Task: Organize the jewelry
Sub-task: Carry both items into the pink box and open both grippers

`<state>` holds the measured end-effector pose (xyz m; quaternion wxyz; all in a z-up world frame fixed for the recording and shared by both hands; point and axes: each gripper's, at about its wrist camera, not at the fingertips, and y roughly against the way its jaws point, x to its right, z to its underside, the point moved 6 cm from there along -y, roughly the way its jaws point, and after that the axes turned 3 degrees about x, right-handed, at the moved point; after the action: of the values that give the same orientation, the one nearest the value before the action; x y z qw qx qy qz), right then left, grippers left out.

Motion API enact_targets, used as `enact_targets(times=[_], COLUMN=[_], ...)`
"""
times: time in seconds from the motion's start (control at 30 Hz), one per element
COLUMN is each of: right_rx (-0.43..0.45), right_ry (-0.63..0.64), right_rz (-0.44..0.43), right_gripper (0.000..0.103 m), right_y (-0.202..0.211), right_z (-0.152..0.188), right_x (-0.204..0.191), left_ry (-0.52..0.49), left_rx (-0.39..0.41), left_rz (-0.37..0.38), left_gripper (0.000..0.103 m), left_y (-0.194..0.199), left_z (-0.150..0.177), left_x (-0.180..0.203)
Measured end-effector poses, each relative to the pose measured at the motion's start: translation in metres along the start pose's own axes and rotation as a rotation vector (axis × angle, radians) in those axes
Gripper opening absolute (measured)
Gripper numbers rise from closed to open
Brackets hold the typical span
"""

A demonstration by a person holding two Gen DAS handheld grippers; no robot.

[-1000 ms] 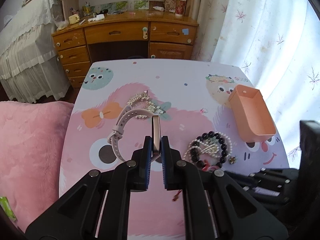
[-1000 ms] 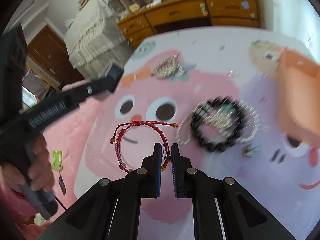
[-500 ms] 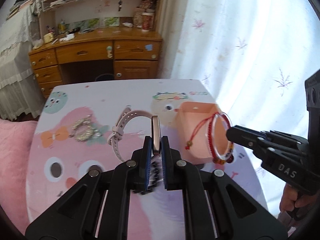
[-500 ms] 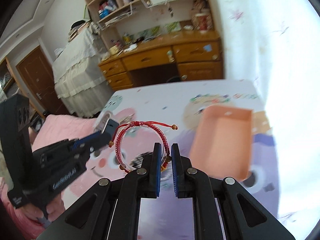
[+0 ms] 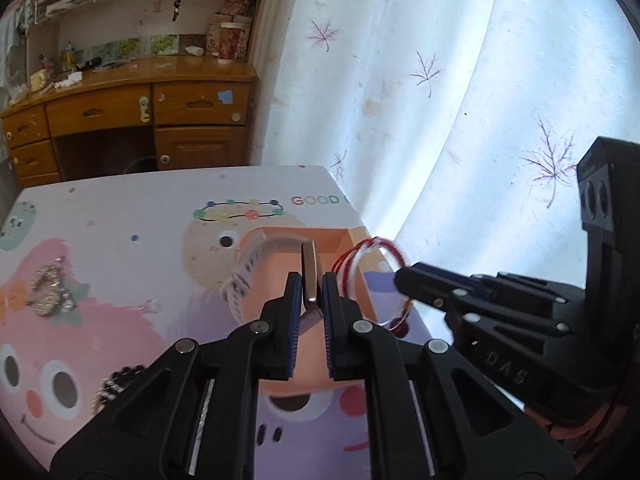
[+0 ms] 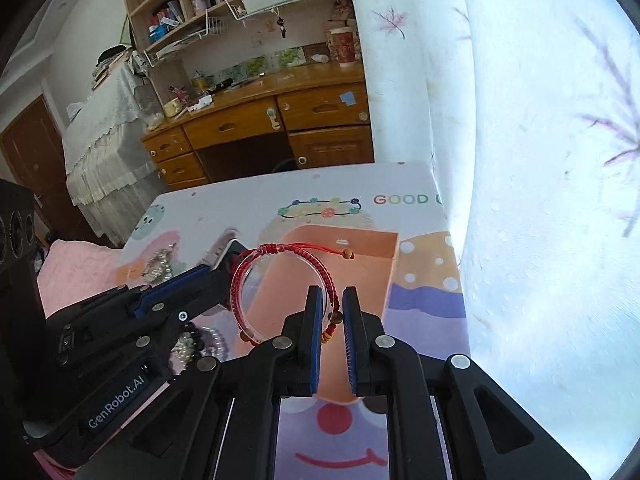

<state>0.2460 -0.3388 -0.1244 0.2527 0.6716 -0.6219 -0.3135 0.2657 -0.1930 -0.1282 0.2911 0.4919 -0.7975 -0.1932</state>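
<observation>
My left gripper (image 5: 310, 286) is shut on a pale pink watch (image 5: 310, 276); its strap (image 5: 245, 276) hangs over the left wall of the orange box (image 5: 320, 240). My right gripper (image 6: 333, 308) is shut on a red braided bracelet (image 6: 280, 276) and holds it over the orange box (image 6: 360, 252). The bracelet also shows in the left wrist view (image 5: 380, 256), at the box's right wall. The left gripper appears in the right wrist view (image 6: 192, 284), just left of the bracelet.
A silver chain piece (image 5: 50, 290) lies on the cartoon-print table (image 5: 120, 220) at left. A black bead and pearl bracelet pile (image 5: 116, 376) lies near the front left. A white curtain (image 5: 440, 100) hangs right of the table. A wooden desk (image 5: 128, 104) stands behind.
Both grippers have moved right and forward with their jewelry. The watch and the red bracelet now hang over the orange box, closer than half a second ago.
</observation>
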Motion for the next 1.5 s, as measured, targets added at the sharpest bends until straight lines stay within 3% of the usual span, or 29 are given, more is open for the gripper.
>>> enact_targets(times=[0.1, 0.17, 0.2, 0.23, 0.33, 0.43, 0.67, 0.9, 1.13, 1.23, 1.3, 1.4, 1.5], right_rx=[-0.045, -0.059, -0.066, -0.075, -0.096, -0.107, -0.124, -0.161, -0.138, -0.123, -0.127, -0.133, -0.168], right_ry=[-0.031, -0.050, -0.055, -0.060, -0.071, -0.116, -0.218, -0.068, 0.144, 0.263, 0.352, 0.501, 0.539], right_rz=[-0.001, -0.015, -0.015, -0.015, -0.014, -0.035, -0.158, -0.200, -0.192, -0.167, -0.163, -0.144, -0.158], right_gripper=[0.022, 0.023, 0.023, 0.023, 0.025, 0.035, 0.035, 0.035, 0.036, 0.041, 0.050, 0.051, 0.051], right_y=[-0.019, -0.025, -0.028, -0.030, -0.036, -0.037, -0.025, -0.004, 0.000, -0.005, -0.009, -0.013, -0.026], right_z=[0.003, 0.006, 0.007, 0.009, 0.013, 0.020, 0.066, 0.112, 0.128, 0.129, 0.132, 0.143, 0.152], right_x=[0.016, 0.026, 0.029, 0.032, 0.039, 0.036, -0.009, -0.073, -0.131, -0.149, -0.156, -0.170, -0.175], left_ry=[-0.020, -0.037, -0.042, -0.045, -0.031, 0.026, 0.143, 0.142, 0.199, 0.139, 0.036, -0.117, -0.239], left_rx=[-0.024, -0.047, -0.057, -0.061, -0.074, -0.129, -0.237, -0.286, -0.302, -0.250, -0.195, -0.195, -0.208], left_rz=[0.000, -0.044, -0.056, -0.062, -0.071, -0.089, -0.139, -0.235, -0.248, -0.276, -0.283, -0.259, -0.213], left_gripper=[0.013, 0.030, 0.049, 0.059, 0.060, 0.060, 0.060, 0.060, 0.060, 0.060, 0.060, 0.059, 0.057], left_y=[-0.019, -0.026, -0.025, -0.026, -0.021, -0.017, 0.019, 0.072, 0.106, 0.113, 0.115, 0.107, 0.096], left_z=[0.000, 0.001, 0.003, 0.003, 0.004, 0.016, 0.075, 0.112, 0.137, 0.138, 0.136, 0.137, 0.141], left_x=[0.003, 0.000, -0.005, -0.007, -0.017, -0.036, -0.087, -0.126, -0.141, -0.140, -0.134, -0.127, -0.121])
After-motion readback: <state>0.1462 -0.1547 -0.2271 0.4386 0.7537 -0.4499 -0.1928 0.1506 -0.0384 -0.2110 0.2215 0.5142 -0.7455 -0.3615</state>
